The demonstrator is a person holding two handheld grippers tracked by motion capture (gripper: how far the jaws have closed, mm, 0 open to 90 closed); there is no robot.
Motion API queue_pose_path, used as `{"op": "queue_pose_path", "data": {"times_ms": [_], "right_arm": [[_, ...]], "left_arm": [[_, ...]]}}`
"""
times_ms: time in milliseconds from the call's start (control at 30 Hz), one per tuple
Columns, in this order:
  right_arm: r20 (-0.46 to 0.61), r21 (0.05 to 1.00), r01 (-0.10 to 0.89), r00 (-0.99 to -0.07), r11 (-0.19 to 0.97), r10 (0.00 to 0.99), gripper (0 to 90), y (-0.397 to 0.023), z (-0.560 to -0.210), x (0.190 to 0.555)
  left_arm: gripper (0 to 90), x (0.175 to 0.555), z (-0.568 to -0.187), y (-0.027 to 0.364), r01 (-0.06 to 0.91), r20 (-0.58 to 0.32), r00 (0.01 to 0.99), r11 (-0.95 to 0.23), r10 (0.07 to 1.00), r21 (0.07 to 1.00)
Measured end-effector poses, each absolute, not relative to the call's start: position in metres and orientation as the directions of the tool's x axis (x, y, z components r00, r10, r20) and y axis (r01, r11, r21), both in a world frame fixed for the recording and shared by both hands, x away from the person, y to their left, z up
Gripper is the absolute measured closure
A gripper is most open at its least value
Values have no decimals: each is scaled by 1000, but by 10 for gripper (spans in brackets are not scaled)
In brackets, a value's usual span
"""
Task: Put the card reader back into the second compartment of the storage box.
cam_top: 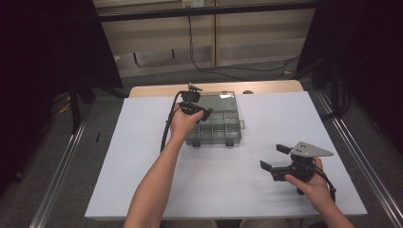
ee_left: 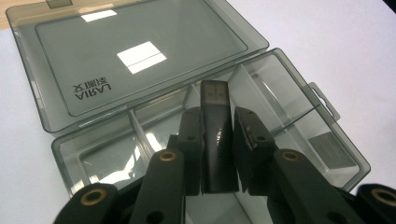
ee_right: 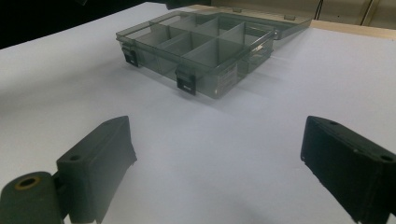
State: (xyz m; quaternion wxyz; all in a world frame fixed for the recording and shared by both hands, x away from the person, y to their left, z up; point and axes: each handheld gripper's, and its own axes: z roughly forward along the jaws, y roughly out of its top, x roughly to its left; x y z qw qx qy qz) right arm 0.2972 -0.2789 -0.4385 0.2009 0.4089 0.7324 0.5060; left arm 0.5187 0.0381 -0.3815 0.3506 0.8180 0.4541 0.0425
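Observation:
A smoky clear compartment box (cam_top: pixel 223 129) lies open on the white table, its lid (ee_left: pixel 135 56) folded back flat. My left gripper (cam_top: pixel 205 114) hovers over the box's left side, shut on a black USB stick (ee_left: pixel 215 135) that points out between the jaws above the divided compartments (ee_left: pixel 280 98). Near the front right of the table my right gripper (cam_top: pixel 272 157) stands open with nothing between its jaws. It faces the box (ee_right: pixel 205 46) from a distance, with the box's two dark latches (ee_right: pixel 186 85) toward it.
The white table sheet (cam_top: pixel 142 156) has bare room around the box. A wooden strip (cam_top: pixel 266 87) runs along the far edge. Metal rails (cam_top: pixel 62 161) flank the table and cables (cam_top: pixel 228 69) lie on the floor beyond.

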Motion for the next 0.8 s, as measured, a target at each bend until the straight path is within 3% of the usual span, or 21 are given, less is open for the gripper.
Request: {"op": "queue_pose_path", "data": {"times_ms": [800], "right_arm": [[119,906,393,-589,155,799,89,-279,-438,297]], "left_arm": [[738,524,-391,37,725,-235,563,-337,792,601]]}}
